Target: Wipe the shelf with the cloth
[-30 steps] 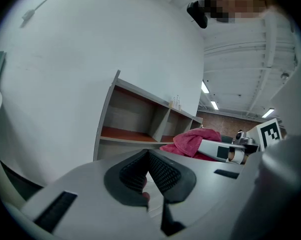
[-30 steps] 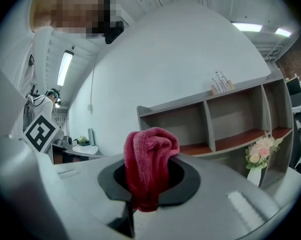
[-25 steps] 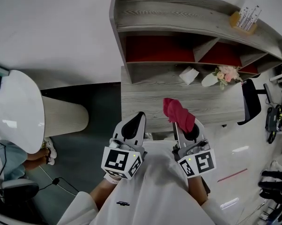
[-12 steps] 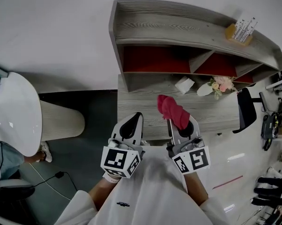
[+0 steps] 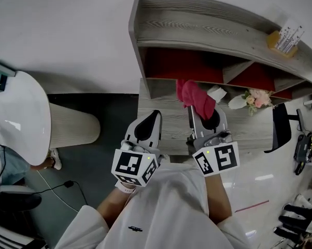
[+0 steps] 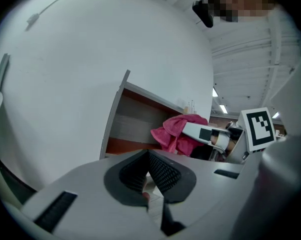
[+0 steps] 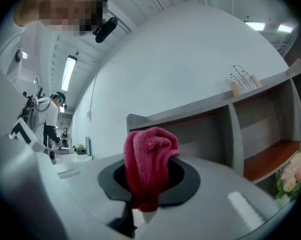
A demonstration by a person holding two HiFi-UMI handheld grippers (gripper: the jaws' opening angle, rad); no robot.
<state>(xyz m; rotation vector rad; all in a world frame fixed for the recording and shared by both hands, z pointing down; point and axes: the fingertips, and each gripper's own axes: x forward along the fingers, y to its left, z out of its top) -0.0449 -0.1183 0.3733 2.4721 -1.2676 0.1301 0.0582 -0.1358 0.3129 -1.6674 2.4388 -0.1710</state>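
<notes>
A grey wooden shelf [image 5: 197,25] with red-backed compartments stands against the white wall above a grey counter [image 5: 161,113]. My right gripper [image 5: 203,114] is shut on a bunched pink cloth [image 5: 195,97], held up in front of the left compartment; the cloth [image 7: 148,166] fills the right gripper view, with the shelf [image 7: 225,119] behind it. The pink cloth [image 6: 178,134] also shows in the left gripper view. My left gripper [image 5: 144,131] hovers over the counter's front left part, jaws shut with nothing between them.
A white crumpled paper [image 5: 216,94] and a small bouquet of flowers [image 5: 254,98] lie on the counter to the right. A holder with sticks [image 5: 284,37] sits on the shelf top. A white round table [image 5: 18,118] is at the left, a black chair [image 5: 280,126] at the right.
My right gripper has lifted the pink cloth forward from above the counter's front to the mouth of the shelf's left compartment. The left gripper has stayed near the counter's front.
</notes>
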